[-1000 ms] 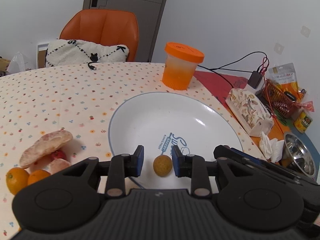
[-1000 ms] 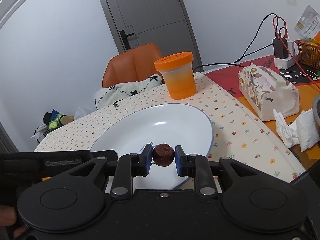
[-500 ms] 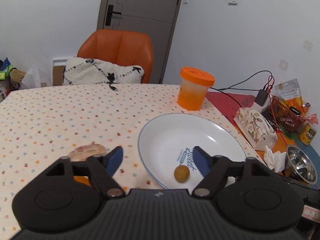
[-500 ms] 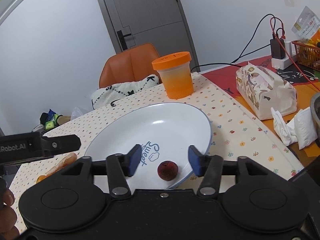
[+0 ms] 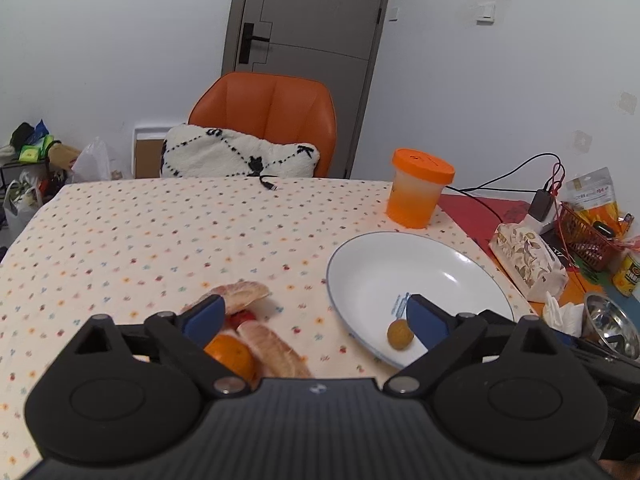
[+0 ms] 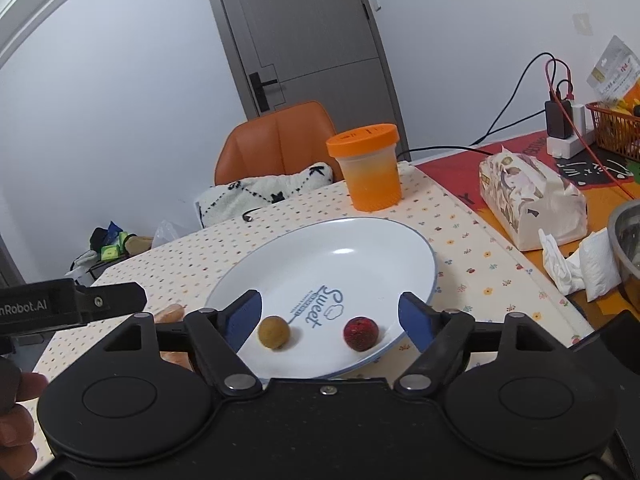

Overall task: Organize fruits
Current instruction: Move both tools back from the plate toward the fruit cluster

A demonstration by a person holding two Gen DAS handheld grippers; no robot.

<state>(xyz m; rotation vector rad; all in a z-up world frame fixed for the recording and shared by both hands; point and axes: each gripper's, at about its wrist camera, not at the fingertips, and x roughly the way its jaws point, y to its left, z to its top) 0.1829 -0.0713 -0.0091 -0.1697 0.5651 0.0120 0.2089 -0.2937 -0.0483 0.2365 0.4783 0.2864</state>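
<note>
Dining corner with pale walls and a grey door

A grey door (image 5: 308,20) with a dark handle stands in the far wall (image 5: 100,40), a white light switch (image 5: 486,11) to its right. An orange chair (image 5: 264,120) sits at the table's far side, holding a white cushion (image 5: 236,156) with black stitching. The table (image 5: 160,232) wears a cloth dotted with small flowers. Bags and clutter (image 5: 32,160) pile on the far left, low against the wall.
</note>
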